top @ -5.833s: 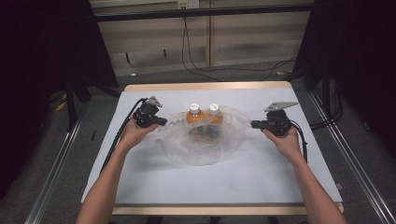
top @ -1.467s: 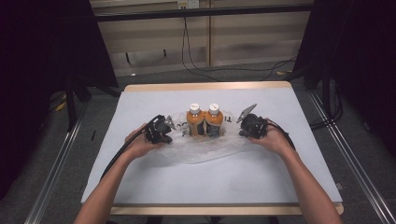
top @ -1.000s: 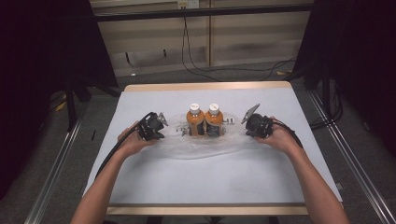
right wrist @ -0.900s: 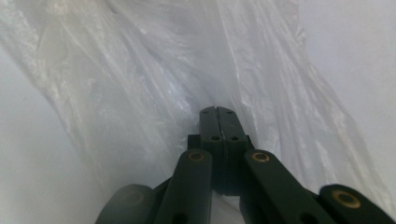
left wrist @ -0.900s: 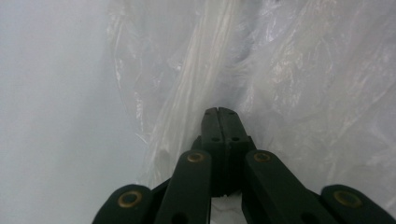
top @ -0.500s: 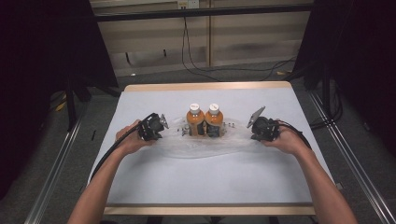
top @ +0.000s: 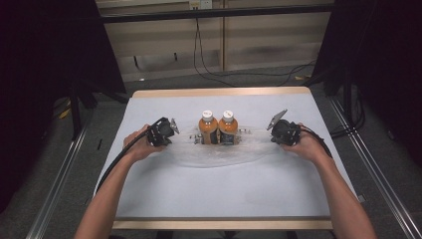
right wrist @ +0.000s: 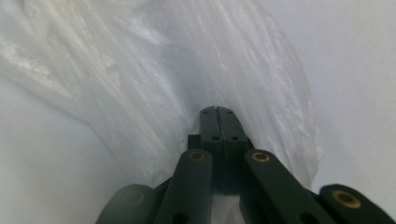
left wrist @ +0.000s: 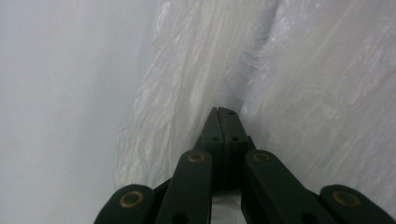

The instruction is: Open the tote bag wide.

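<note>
As both hands spread wider, the plastic bag (top: pixel 219 149) stretched flat.

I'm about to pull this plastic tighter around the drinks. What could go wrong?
1. Both tongs, left and right, pinch only thin clear plastic bag; harder pulling might tear it or slip it free.
2. The two bottles stand upright on that film, so a jerk could topple them.
</note>
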A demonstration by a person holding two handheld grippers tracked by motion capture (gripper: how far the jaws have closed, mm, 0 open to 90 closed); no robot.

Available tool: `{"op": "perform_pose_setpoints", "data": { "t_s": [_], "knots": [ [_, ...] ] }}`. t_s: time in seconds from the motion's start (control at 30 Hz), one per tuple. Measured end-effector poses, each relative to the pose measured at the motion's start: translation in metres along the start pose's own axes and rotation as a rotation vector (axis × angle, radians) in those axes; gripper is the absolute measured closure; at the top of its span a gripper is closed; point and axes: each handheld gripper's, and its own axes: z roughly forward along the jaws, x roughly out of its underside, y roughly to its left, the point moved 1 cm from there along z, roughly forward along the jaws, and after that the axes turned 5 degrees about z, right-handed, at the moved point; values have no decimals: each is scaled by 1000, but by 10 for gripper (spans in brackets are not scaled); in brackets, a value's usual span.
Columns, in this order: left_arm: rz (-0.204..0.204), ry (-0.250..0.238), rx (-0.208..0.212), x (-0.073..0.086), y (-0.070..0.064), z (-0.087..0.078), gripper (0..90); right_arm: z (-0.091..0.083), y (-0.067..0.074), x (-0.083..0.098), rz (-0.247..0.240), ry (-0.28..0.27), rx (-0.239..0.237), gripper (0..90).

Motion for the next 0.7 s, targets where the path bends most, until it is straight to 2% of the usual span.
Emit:
{"op": "perform_pose_setpoints", "data": {
  "t_s": [0.07, 0.1, 0.13, 0.2, 0.23, 0.27, 0.3, 0.47, 0.5, 0.53, 0.6, 0.63, 0.7],
  "knots": [
    [8, 11, -8, 0, 1, 0, 900, 1, 0, -1, -3, 7, 21, 900],
    [-3, 0, -16, 0, 2, 1, 900, 1, 0, -1, 4, 9, 24, 900],
    [1, 9, -23, 0, 3, 1, 900, 1, -1, -1, 19, 0, 19, 900],
    [-6, -4, -5, 1, 5, 1, 900, 1, -3, 1, 18, -11, 2, 900],
    [-6, -10, -25, 2, 5, 1, 900, 1, -4, 1, 14, -12, -1, 900],
    [-5, -10, -7, 3, 4, 1, 900, 1, -3, 1, 16, -10, -1, 900],
    [-23, -21, -13, 4, 4, 1, 900, 0, -4, 3, 5, -10, -3, 900],
    [-53, -83, -8, 12, 5, 1, 900, -1, -4, 5, 12, -17, -8, 900],
    [-68, -87, -14, 13, 4, 1, 900, -1, -4, 6, 9, -22, -6, 900],
    [-59, -86, -18, 13, 4, 0, 900, -1, -3, 6, 14, -23, -2, 900],
    [-80, -85, -10, 13, 4, 0, 900, -1, -2, 5, 20, -20, 5, 900],
    [-77, -83, -10, 12, 5, 0, 900, -1, -3, 5, 14, -18, 3, 900],
    [-101, -90, -7, 12, 5, 0, 900, -1, -2, 5, 26, -22, 4, 900]
  ]
}}
